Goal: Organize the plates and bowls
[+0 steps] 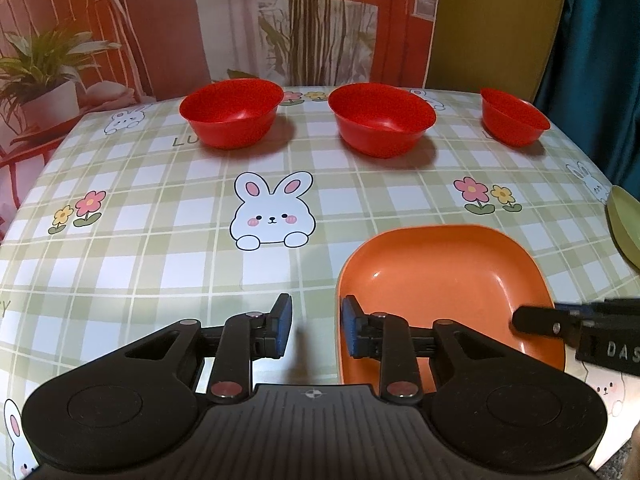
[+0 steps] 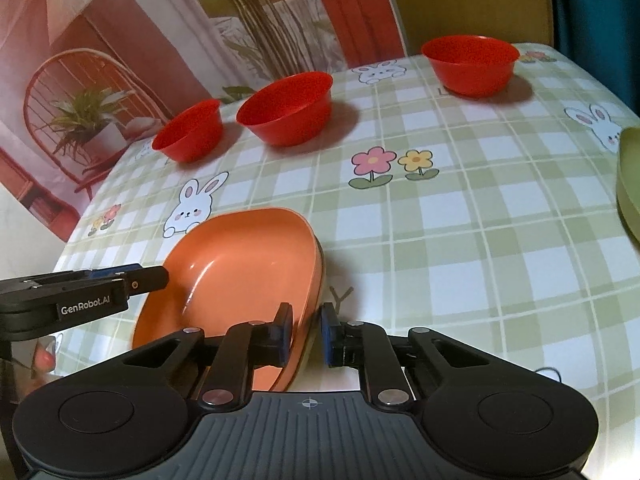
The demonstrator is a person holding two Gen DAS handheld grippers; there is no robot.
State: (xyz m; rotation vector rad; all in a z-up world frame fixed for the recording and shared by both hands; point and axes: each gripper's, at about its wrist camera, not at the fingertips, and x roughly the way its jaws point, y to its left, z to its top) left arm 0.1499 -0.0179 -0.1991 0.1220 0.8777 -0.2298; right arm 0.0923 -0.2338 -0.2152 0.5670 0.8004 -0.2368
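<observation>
The orange square plastic plate (image 2: 240, 264) lies near the tabletop's (image 2: 460, 240) front edge, its right side tilted up. The right tongs (image 2: 306, 334) straddle its right rim; pads close but not clearly pressing. The left tongs (image 1: 316, 326) are parted at its left rim, gripping nothing. Three red round plastic bowls (image 1: 382, 118) line the far edge; a green plate (image 2: 628, 184) sits at the right edge. Risk: a shallow rim grip may let the glossy plate slip and drop.
</observation>
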